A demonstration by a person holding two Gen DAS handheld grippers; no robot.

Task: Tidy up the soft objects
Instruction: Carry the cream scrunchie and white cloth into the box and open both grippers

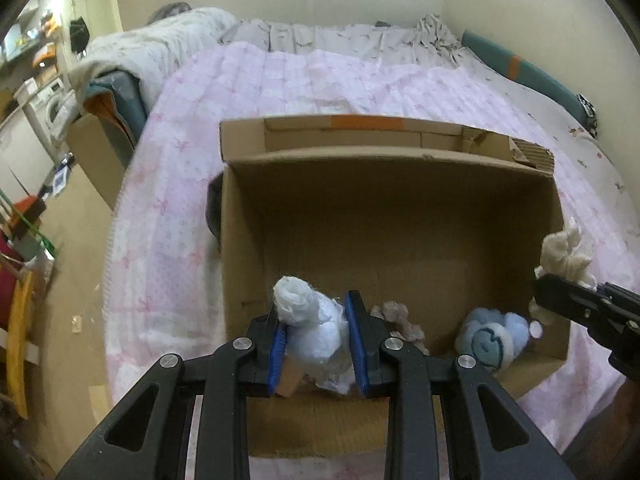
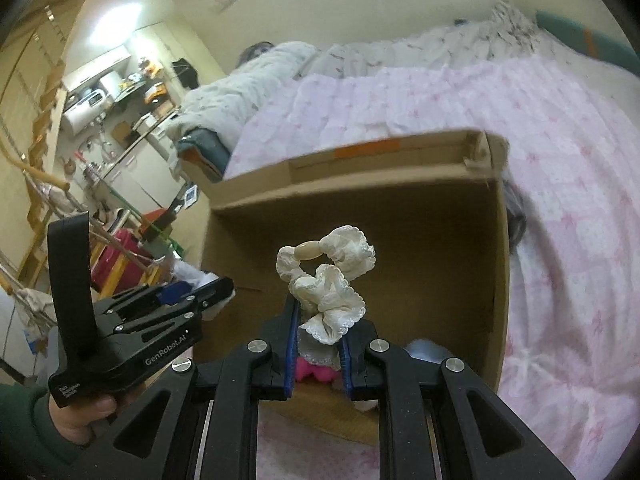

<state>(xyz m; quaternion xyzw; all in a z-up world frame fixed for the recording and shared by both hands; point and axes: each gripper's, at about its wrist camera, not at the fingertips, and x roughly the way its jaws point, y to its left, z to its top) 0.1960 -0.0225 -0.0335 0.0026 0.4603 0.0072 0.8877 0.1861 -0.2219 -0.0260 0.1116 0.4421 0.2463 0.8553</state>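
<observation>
An open cardboard box point(image 1: 392, 208) sits on the bed; it also shows in the right wrist view point(image 2: 400, 216). My left gripper point(image 1: 316, 328) is shut on a white-and-pale-blue soft toy point(image 1: 312, 320), held over the box's near edge. My right gripper point(image 2: 318, 332) is shut on a cream frilly soft item with a bead point(image 2: 332, 276), above the box; it shows at the box's right rim in the left wrist view point(image 1: 564, 256). Inside the box lie a blue plush with a smiling face point(image 1: 494, 338), a small beige toy point(image 1: 400, 320) and a pink toy point(image 2: 314, 372).
The bed has a pink quilt point(image 1: 280, 88) and a grey-white duvet point(image 1: 160, 48) at the back left. A green bolster point(image 1: 528, 64) lies along the right wall. Cluttered floor, furniture and a second cardboard box point(image 1: 96, 152) lie left of the bed.
</observation>
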